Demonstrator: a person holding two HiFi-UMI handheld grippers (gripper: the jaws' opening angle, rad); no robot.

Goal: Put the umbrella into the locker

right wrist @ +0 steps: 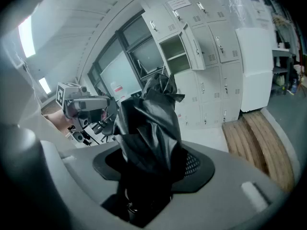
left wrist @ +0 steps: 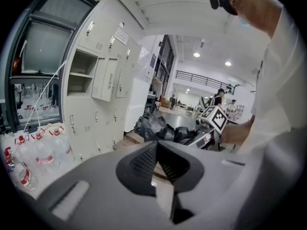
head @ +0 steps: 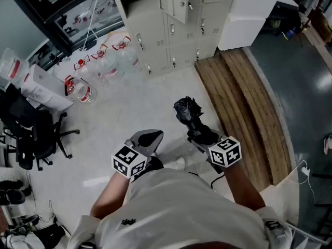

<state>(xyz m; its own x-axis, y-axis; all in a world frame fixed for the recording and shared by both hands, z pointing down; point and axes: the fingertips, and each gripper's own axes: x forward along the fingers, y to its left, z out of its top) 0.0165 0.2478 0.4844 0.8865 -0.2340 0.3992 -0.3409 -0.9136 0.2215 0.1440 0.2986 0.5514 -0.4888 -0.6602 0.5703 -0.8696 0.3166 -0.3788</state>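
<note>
A pale floor (head: 140,97) fills the middle of the room, and a broad stretch of it lies open between the person and the far wall. That wall is lined with grey lockers (head: 176,40). One compartment (right wrist: 173,49) in an upper row stands open, its door (right wrist: 191,44) swung out to the right and a shelf showing inside it.

To the right, a platform of wooden planks (head: 244,102) runs from beside the person up to the lockers' foot. Its long left edge borders the open floor, and past its right edge the ground is dark. A white cabinet (head: 249,14) stands at the planks' far end, against the lockers.

On the left, black chairs (head: 31,134) crowd the near corner. Clear bottles (head: 111,56) with red handles sit in a loose row below the window, reaching to the lockers' left end.

The folded black umbrella (head: 188,113) is held over the floor just left of the planks, well short of the lockers and pointing towards them. The right gripper (head: 201,135) has it clamped near the handle end, with the jaws spread wide around the bunched fabric. The left gripper (head: 149,137) hangs beside it with its jaws closed together on nothing.
</note>
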